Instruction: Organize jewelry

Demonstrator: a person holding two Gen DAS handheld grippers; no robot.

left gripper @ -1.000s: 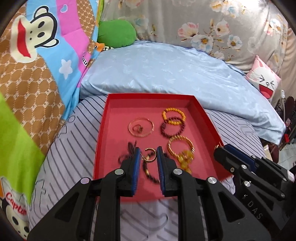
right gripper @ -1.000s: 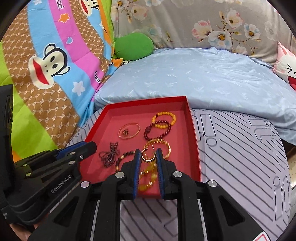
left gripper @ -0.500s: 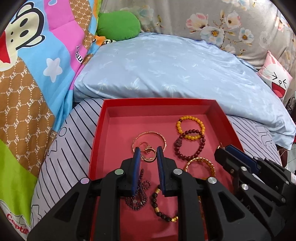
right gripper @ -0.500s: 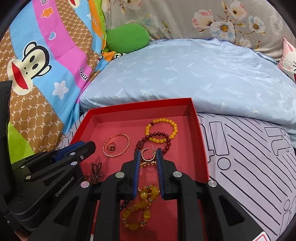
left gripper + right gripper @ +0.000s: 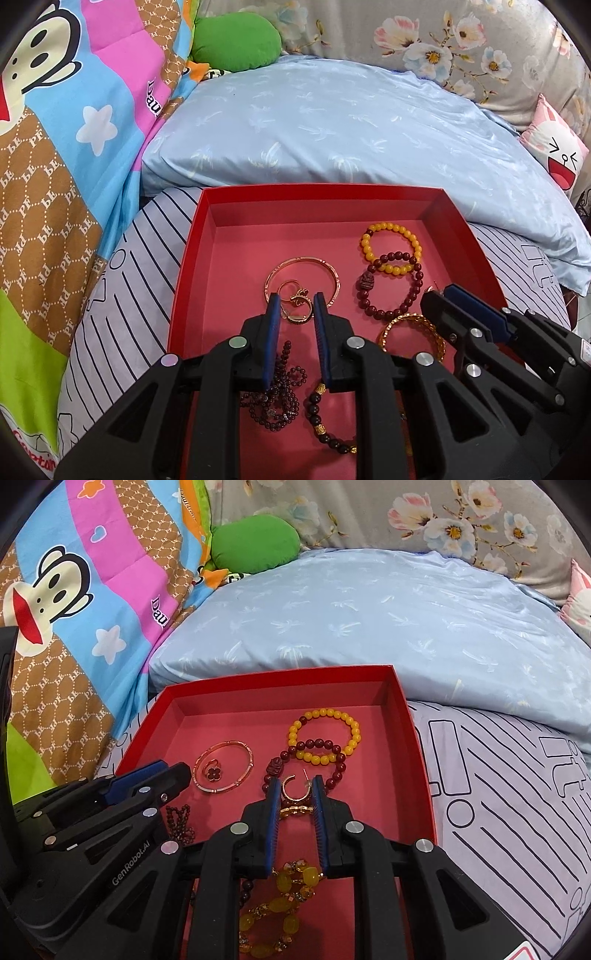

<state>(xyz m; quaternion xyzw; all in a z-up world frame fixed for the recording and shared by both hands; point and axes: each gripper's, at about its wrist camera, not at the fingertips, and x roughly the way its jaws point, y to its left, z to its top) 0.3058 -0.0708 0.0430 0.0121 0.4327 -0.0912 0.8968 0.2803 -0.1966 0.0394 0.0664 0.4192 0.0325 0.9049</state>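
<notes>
A red tray (image 5: 192, 236) (image 5: 417, 746) lies on the bed and holds several pieces of jewelry. My left gripper (image 5: 295, 308) is shut on a gold hoop earring (image 5: 293, 314), held over the rose-gold bangle (image 5: 332, 277) and its ring. My right gripper (image 5: 297, 790) is shut on a second gold hoop earring (image 5: 295, 794), just in front of the dark red bead bracelet (image 5: 332, 747). A yellow bead bracelet (image 5: 325, 734) overlaps the red one. A gold bracelet (image 5: 410, 325), a dark bead string (image 5: 280, 398) and a yellow stone bracelet (image 5: 280, 904) lie nearer.
The tray rests on a striped grey cushion (image 5: 509, 812). A pale blue pillow (image 5: 332, 122) lies behind it. A cartoon monkey quilt (image 5: 55, 147) is at the left, a green plush (image 5: 255, 542) at the back, a pink cushion (image 5: 557, 155) at the right.
Both grippers have moved forward over the tray, each still holding its earring. The left one now hangs over the bangle, the right one nearer the red bead bracelet.
</notes>
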